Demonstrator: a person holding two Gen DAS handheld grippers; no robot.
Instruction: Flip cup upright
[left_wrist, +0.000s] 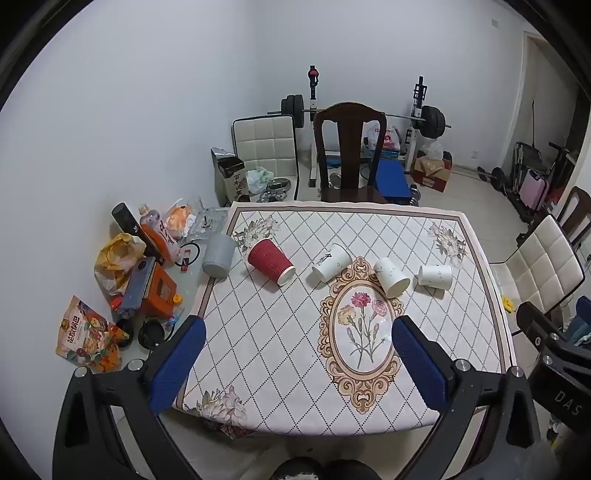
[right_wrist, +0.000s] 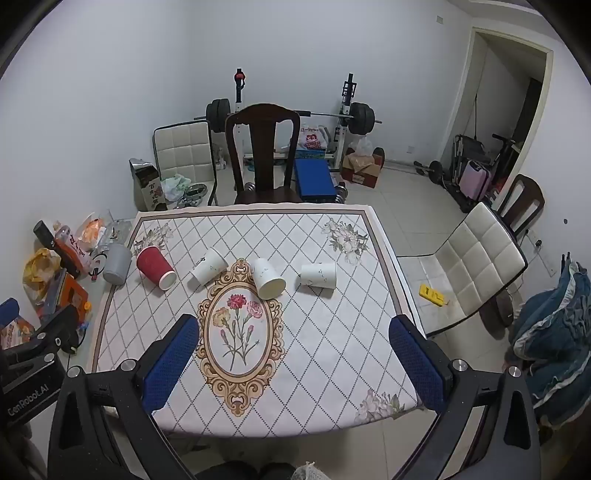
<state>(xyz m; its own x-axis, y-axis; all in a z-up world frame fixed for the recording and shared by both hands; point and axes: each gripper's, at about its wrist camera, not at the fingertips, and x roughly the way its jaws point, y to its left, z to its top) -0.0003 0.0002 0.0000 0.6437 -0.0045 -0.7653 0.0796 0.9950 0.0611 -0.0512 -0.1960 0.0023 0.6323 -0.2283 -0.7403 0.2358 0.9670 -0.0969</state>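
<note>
Five cups are lying tipped in a row across the far half of the table (left_wrist: 480, 332), and you're hovering both grippers back at the near edge.

Both the left gripper (left_wrist: 299, 365) and right gripper (right_wrist: 293, 363) are sitting spread wide, gripping nothing. You're looking at a grey cup (left_wrist: 219, 259) by the far-left edge, a red cup (left_wrist: 270, 261), then three white cups (left_wrist: 391, 277), all well ahead of your fingers. Red one's long axis is running diagonally, mouth toward you; your left looks closer to it.
</note>
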